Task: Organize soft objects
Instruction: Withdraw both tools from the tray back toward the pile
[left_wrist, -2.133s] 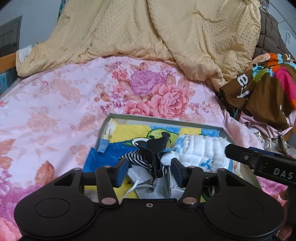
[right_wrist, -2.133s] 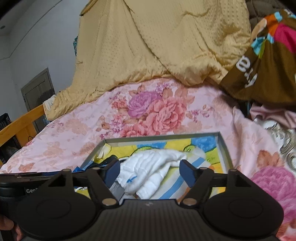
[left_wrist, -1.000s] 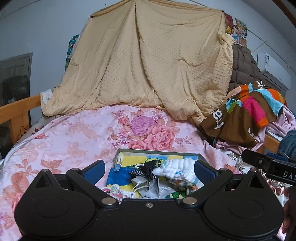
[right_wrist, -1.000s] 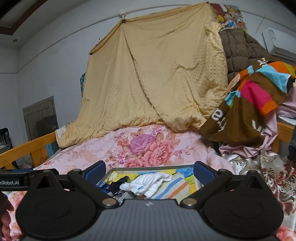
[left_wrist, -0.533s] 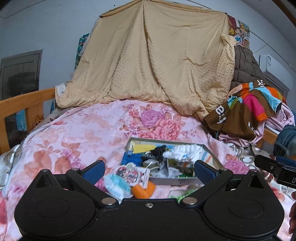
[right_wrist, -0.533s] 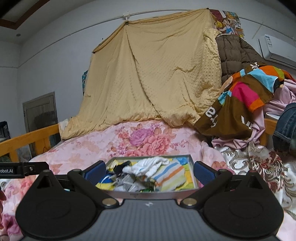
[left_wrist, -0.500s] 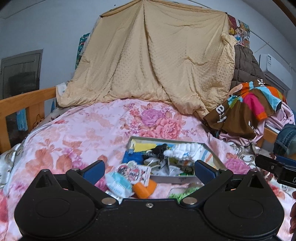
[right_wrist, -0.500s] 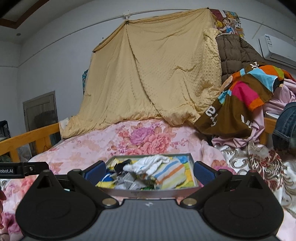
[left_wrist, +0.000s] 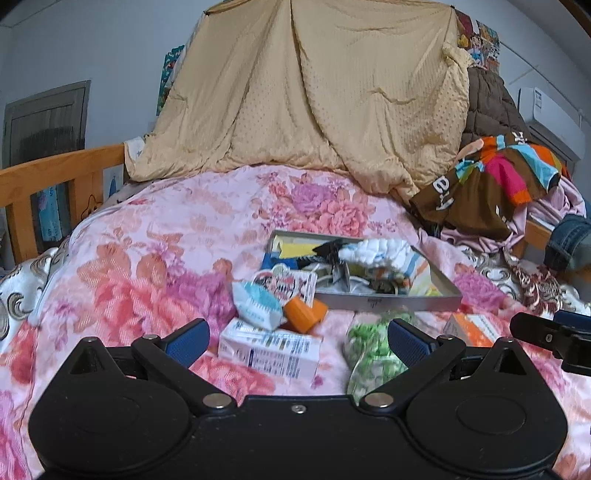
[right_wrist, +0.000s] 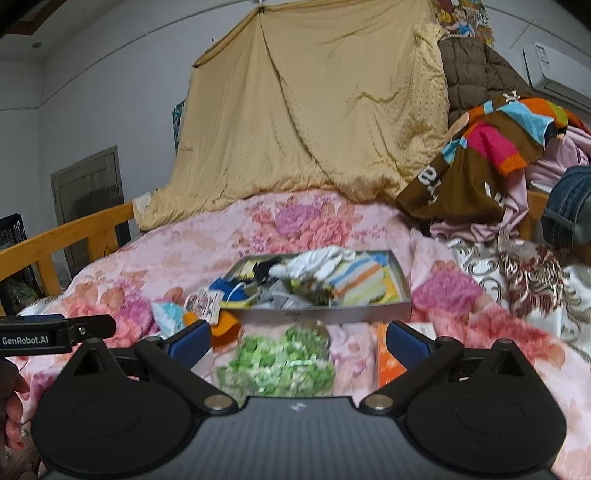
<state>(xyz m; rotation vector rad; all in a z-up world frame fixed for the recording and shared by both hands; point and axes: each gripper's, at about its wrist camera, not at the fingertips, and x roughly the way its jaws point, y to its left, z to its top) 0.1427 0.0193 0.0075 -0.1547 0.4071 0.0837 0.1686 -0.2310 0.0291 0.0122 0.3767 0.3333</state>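
Both the left gripper (left_wrist: 297, 338) and right gripper (right_wrist: 297, 339) hang spread wide, empty; the tray (right_wrist: 325, 314) of soft cloths lies ahead on the floral bedspread (left_wrist: 155, 236), its contents blurred

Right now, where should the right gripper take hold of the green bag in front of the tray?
Probably across the green bag at its bulging middle, coming down from above and the near side: it lies flat on the floral bedspread, between the right gripper and its open fingers.
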